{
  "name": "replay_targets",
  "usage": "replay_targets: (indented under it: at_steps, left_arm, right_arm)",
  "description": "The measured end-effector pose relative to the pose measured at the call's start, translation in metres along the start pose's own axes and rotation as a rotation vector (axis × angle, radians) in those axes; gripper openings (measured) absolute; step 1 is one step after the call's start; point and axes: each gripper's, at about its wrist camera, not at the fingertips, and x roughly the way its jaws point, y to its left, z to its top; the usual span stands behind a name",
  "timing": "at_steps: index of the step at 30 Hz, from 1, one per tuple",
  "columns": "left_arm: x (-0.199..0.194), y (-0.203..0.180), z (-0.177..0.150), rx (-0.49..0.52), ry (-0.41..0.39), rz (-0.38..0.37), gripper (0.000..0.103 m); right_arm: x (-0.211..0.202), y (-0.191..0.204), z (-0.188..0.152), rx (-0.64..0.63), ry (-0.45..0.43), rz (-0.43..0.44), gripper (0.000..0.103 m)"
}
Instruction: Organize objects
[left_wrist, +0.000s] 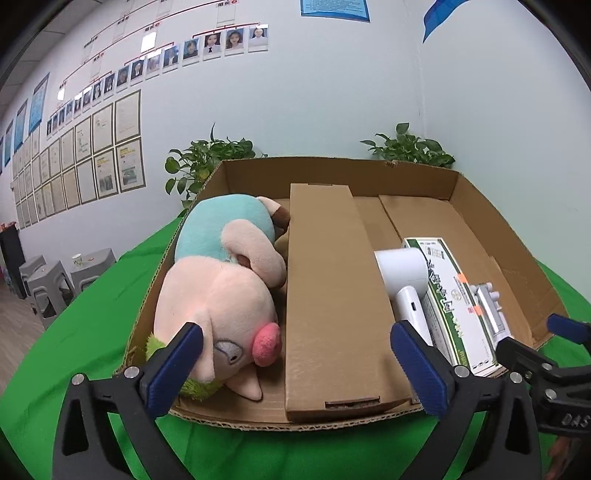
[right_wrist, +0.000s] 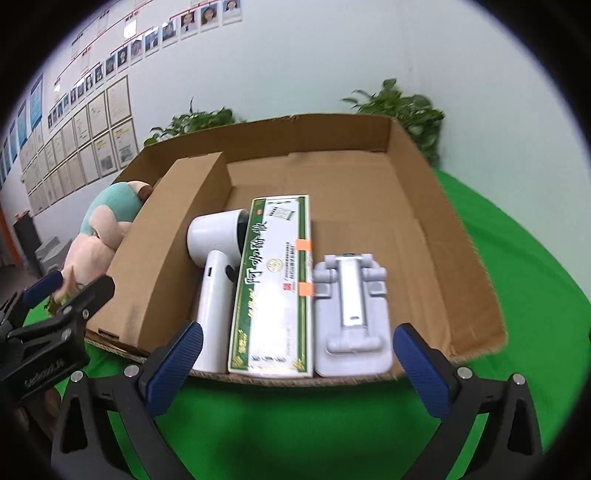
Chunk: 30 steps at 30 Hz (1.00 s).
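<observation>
Standing by the green-covered table (left_wrist: 74, 350): cardboard tray (left_wrist: 332, 173) holds, left to right, plush pig (left_wrist: 218, 306) left of the cardboard divider (left_wrist: 332, 295), then white hair dryer (right_wrist: 218, 273), green-and-white box (right_wrist: 273, 284) and grey phone stand (right_wrist: 351, 310), packed side by side. Left gripper (left_wrist: 295, 369) and right gripper (right_wrist: 295, 365) both gape wide, holding nothing, hovering at the tray's near edge. Judgement: sorting looks nearly complete; back away level, so fingers clear the rim. Potted plants (left_wrist: 199, 166) and wall of framed papers (left_wrist: 85, 162) stand behind.
</observation>
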Motion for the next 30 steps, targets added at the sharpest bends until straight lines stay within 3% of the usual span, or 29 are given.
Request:
replay_targets:
  at_steps: [15,25,30]
  left_arm:
    - [0.021,0.003,-0.006,-0.033,0.054,0.039,0.103]
    - [-0.001,-0.015,-0.009,0.032,-0.067,0.015,0.103]
    - [0.012,-0.020,-0.006,0.036,-0.002,0.029,0.103]
  right_arm:
    - [0.015,0.014,-0.010,-0.064,-0.026,-0.079,0.103]
    - [0.013,0.013,-0.012,-0.062,-0.040,-0.076,0.103]
    - [0.013,0.013,-0.012,-0.069,-0.036,-0.086,0.103]
